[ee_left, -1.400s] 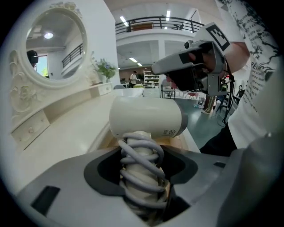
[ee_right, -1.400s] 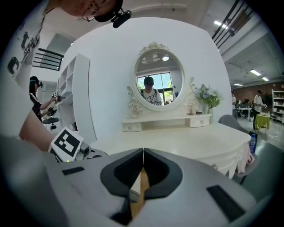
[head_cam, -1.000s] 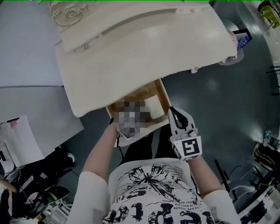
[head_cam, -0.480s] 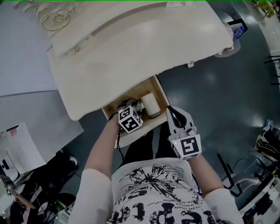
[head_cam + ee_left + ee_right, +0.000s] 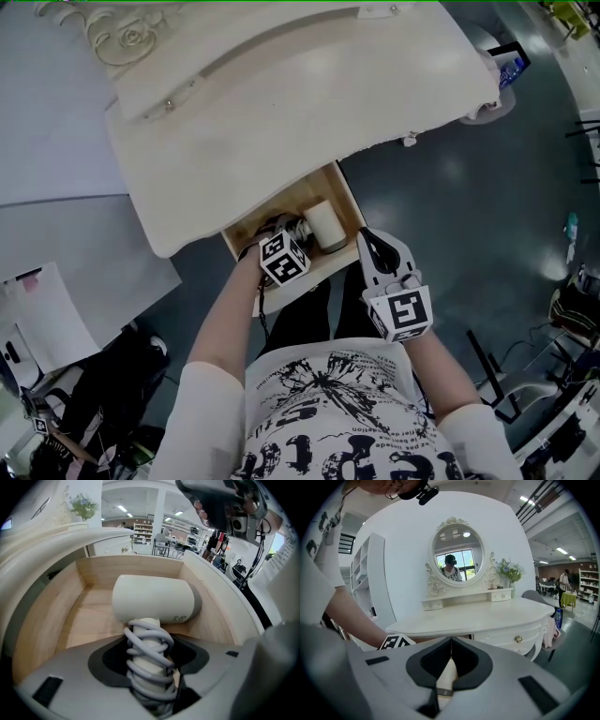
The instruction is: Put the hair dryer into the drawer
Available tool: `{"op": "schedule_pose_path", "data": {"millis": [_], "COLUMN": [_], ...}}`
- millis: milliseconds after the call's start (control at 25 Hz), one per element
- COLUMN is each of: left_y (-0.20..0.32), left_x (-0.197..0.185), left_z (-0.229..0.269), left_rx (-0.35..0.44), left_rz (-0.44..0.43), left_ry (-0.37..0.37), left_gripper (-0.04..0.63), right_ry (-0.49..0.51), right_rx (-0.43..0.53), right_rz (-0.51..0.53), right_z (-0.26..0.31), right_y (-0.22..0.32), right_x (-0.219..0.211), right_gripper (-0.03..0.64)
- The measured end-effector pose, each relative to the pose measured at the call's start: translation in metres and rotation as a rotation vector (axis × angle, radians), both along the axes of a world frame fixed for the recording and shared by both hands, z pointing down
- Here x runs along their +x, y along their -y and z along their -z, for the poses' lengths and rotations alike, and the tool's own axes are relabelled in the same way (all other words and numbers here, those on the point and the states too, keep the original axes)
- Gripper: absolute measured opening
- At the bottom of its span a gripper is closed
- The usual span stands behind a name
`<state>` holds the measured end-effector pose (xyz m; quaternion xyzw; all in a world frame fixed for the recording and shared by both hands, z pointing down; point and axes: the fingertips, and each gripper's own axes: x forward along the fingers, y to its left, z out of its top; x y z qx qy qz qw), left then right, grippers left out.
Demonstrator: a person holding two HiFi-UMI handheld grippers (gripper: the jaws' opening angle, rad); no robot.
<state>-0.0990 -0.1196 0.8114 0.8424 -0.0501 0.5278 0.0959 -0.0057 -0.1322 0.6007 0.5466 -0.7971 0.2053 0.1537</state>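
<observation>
The cream hair dryer [image 5: 322,225] lies inside the open wooden drawer [image 5: 349,202] under the dresser top. My left gripper [image 5: 289,236] reaches steeply down into the drawer. In the left gripper view the hair dryer [image 5: 154,604] has its barrel across the drawer [image 5: 51,616] floor, and its handle, wound with grey cord [image 5: 149,653], sits between the jaws of the left gripper [image 5: 150,646], which is shut on it. My right gripper [image 5: 373,246] hovers just off the drawer's front right corner. In its own view the right gripper [image 5: 450,641] is shut and holds nothing.
The cream dresser top [image 5: 309,103] overhangs the drawer's back half, with an oval mirror [image 5: 457,555] and small shelf behind it. A chair [image 5: 492,89] stands at the dresser's right end. Grey floor lies to the right; clutter and paper [image 5: 37,309] lie at the left.
My left gripper has sunk with the hair dryer deeper into the drawer. The right gripper has stayed where it was.
</observation>
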Motion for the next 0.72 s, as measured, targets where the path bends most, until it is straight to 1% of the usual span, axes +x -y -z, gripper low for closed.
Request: {"op": "schedule_pose_path", "data": {"millis": [80, 160, 240, 360, 440, 520, 640, 720], "left_y": [-0.004, -0.01, -0.014, -0.011, -0.006, -0.002, 0.003, 0.006], "left_x": [0.0, 0.0, 0.001, 0.001, 0.0, 0.001, 0.005, 0.006], "left_z": [0.0, 0.0, 0.0, 0.002, 0.006, 0.019, 0.051, 0.072], "left_rx": [-0.024, -0.064, -0.095, -0.118, -0.09, -0.064, -0.037, -0.008], "left_rz": [-0.016, -0.05, -0.059, -0.018, 0.006, 0.029, 0.094, 0.121], "left_ry": [-0.002, 0.01, 0.026, 0.054, 0.063, 0.031, -0.047, -0.091], "left_gripper": [0.259, 0.31, 0.326, 0.341, 0.347, 0.347, 0.347, 0.345], "right_ry": [0.009, 0.009, 0.009, 0.008, 0.007, 0.004, 0.006, 0.012], "right_rx": [-0.007, -0.005, -0.004, 0.002, 0.011, 0.019, 0.031, 0.045], "right_rz": [0.008, 0.008, 0.005, 0.009, 0.012, 0.014, 0.018, 0.022], "right_z": [0.001, 0.003, 0.005, 0.01, 0.015, 0.02, 0.03, 0.037], "right_y": [0.001, 0.002, 0.003, 0.003, 0.004, 0.004, 0.005, 0.006], "right_x": [-0.005, -0.008, -0.01, -0.012, -0.012, -0.012, -0.013, -0.013], "right_gripper": [0.017, 0.017, 0.017, 0.017, 0.017, 0.017, 0.017, 0.017]}}
